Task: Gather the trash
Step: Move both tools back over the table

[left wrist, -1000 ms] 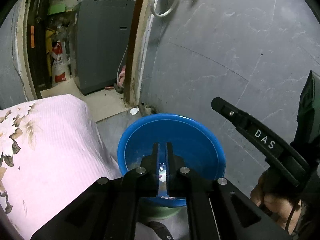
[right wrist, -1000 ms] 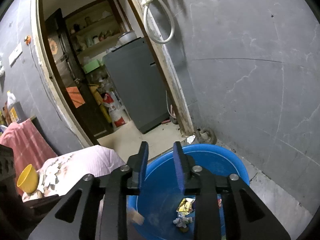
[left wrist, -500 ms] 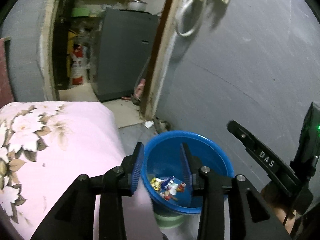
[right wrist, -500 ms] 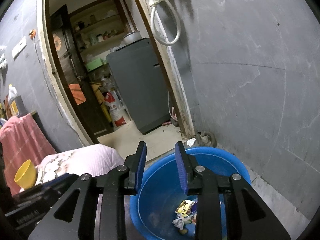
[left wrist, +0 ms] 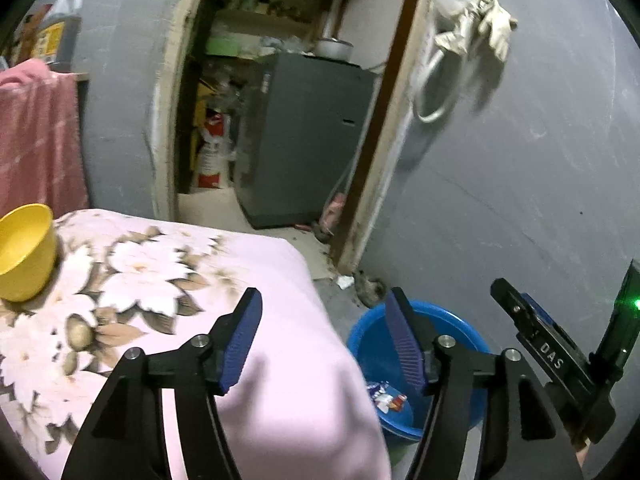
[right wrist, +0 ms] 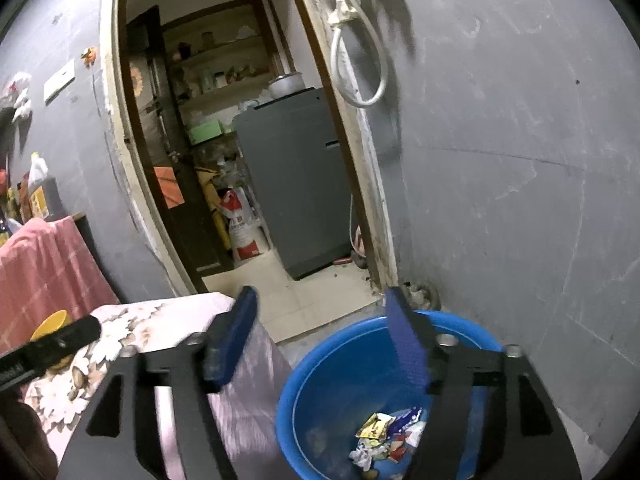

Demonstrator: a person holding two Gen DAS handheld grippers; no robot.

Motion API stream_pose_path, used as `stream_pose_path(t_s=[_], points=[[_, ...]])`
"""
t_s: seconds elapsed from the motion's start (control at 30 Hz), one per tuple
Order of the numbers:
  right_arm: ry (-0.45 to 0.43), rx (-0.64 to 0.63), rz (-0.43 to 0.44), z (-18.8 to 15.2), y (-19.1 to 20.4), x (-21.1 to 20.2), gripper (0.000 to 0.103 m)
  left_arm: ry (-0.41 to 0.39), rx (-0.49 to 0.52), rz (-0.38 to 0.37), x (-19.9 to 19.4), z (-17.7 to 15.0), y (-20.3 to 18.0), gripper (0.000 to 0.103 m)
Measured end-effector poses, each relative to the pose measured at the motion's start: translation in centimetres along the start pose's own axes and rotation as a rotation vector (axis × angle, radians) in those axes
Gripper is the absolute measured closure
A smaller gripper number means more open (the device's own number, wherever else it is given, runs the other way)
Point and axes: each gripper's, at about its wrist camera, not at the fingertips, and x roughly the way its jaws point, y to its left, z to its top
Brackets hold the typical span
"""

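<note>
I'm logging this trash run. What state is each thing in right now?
Left hand-held gripper: jaws open, just been opening, nothing between them.
Right hand-held gripper: jaws open, just been opening, empty.
Blue basin: upright, wrappers inside.
Yellow bowl: upright on the floral cloth.
Doorway: open.

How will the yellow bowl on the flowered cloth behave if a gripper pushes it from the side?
The yellow bowl looks like thin plastic and seems empty, so it is probably light. It sits on the soft flowered cloth, so a push may tip it rather than slide it. Its round wall may slip between flat pads.
</note>
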Motion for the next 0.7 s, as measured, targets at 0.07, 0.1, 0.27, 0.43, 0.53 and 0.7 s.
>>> stream_pose_path(t_s=[0.07,0.1,0.27,0.43,0.53,0.7], points=[[-0.017,-0.002,0.014,0.0,0.4,-0.2,0.027,-0.02,-0.01,0.019,-0.9,0.2,0.8,0.035],[-0.027,-0.006,0.023,0.0,0.6,-0.3,0.023,-0.039,-0.018,0.034,-1.5,0.2,1.3,0.026],[-0.057,-0.019,0.088,0.0,2.3,-0.5,0.003,-0.153,-0.04,0.135,-4.0,-0.3,2.7,0.005],[-0.135,-0.082,0.174,-0.4,5.1,-1.9,0.0,-0.25,-0.026,0.243,-6.7,-1.1,4.5,0.004],[-0.189,-0.123,0.224,-0.9,7.0,-2.8,0.0,-0.297,-0.026,0.285,-8.1,-1.7,5.4,0.004],[-0.239,-0.166,0.287,-1.4,9.7,-3.8,0.0,-0.358,-0.041,0.351,-10.7,-3.5,7.3,0.003]])
